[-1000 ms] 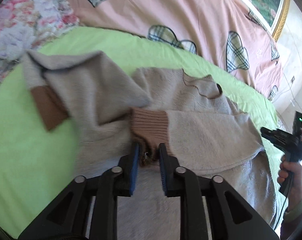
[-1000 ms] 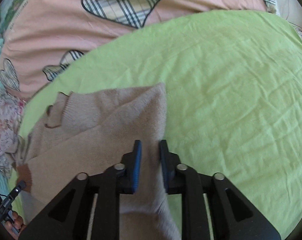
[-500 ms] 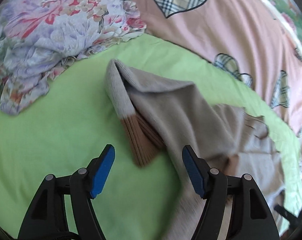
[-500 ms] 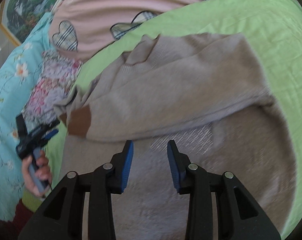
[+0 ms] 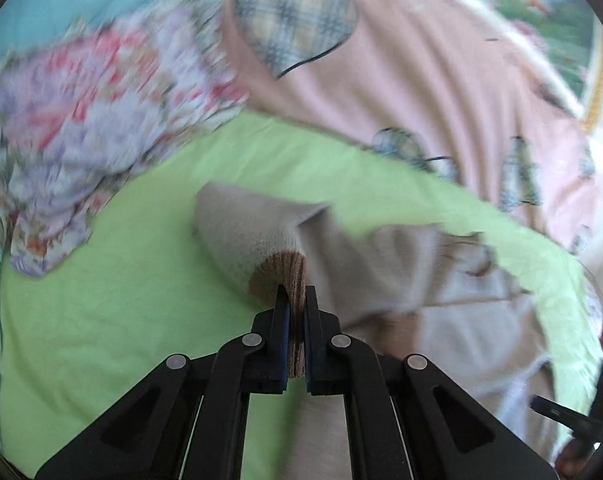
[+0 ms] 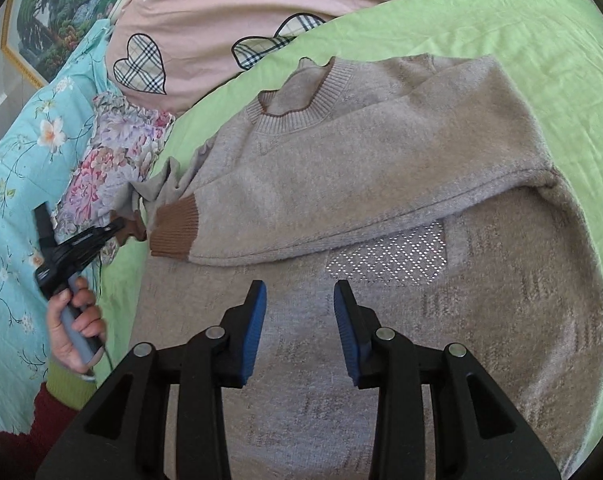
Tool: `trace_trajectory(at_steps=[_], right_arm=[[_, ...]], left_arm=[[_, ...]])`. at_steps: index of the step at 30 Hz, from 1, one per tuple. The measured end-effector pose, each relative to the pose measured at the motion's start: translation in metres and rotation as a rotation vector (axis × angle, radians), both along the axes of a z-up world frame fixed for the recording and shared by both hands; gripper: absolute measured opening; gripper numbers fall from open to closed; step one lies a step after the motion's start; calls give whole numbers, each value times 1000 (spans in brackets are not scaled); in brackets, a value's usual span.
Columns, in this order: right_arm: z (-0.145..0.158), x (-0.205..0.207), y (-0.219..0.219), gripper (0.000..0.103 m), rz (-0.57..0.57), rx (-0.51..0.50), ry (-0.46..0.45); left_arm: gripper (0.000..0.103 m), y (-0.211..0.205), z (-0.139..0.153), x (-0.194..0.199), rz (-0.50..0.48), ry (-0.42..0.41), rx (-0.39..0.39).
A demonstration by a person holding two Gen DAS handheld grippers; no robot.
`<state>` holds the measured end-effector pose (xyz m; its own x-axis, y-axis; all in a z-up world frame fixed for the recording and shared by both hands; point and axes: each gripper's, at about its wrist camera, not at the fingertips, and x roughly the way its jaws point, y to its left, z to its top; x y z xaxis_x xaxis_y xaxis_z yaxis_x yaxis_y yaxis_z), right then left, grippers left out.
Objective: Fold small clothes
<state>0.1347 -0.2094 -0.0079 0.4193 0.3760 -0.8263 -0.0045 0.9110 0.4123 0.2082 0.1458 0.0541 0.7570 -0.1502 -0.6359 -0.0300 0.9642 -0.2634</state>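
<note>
Half a second ago our left gripper (image 5: pixel 297 300) gaped; now it clamps the sweater's (image 6: pixel 381 168) second cuff (image 5: pixel 285 276) on the green sheet (image 5: pixel 101 280) — ready to fold across. Our right gripper (image 6: pixel 300 308) hovers released.

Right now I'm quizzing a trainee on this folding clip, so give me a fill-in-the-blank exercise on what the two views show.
1. The left tool is shut on the sweater's brown ____.
2. The right tool hovers over the sweater with its jaws ____.
3. The sweater lies on a ____ sheet.
4. The pink cover carries plaid ____ patches.

Missing words: cuff; open; green; heart
</note>
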Motion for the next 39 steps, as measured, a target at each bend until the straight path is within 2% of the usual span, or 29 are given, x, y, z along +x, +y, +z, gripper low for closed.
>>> trace_trajectory(at_steps=[5, 9, 15, 21, 24, 25, 27, 28, 29, 30, 32, 36, 39], right_arm=[[6, -9, -9, 37, -24, 10, -16], [13, -15, -23, 37, -62, 9, -30], [21, -27, -57, 37, -161, -6, -44], [21, -30, -81, 37, -221, -6, -37], [20, -28, -85, 37, -232, -1, -33], [19, -27, -85, 37, -232, 4, -33], [18, -25, -83, 37, -230, 13, -33], [18, -23, -81, 37, -223, 14, -32], [17, -21, -80, 41, -218, 16, -32], [17, -19, -77, 50, -211, 18, -33], [18, -14, -71, 58, -193, 20, -48], [19, 1, -56, 59, -139, -1, -67], [18, 19, -47, 59, -92, -41, -83]], left_arm=[[3, -68, 37, -23, -195, -72, -41], [3, -146, 43, -24, -372, -78, -66], [3, -242, 22, -4, -517, -22, -117], [4, -299, -26, 18, -579, 89, -83], [5, -298, -48, 16, -596, 141, -63], [9, -297, -50, 14, -599, 147, -63], [20, -285, -49, 9, -598, 152, -64], [29, -277, -47, 3, -595, 149, -61], [36, -272, -43, 0, -592, 142, -57], [38, -260, -38, -7, -587, 131, -48], [41, -241, -30, -18, -577, 115, -39], [41, -181, -21, -36, -489, 88, -14], [41, -131, -24, -38, -356, 89, 30]])
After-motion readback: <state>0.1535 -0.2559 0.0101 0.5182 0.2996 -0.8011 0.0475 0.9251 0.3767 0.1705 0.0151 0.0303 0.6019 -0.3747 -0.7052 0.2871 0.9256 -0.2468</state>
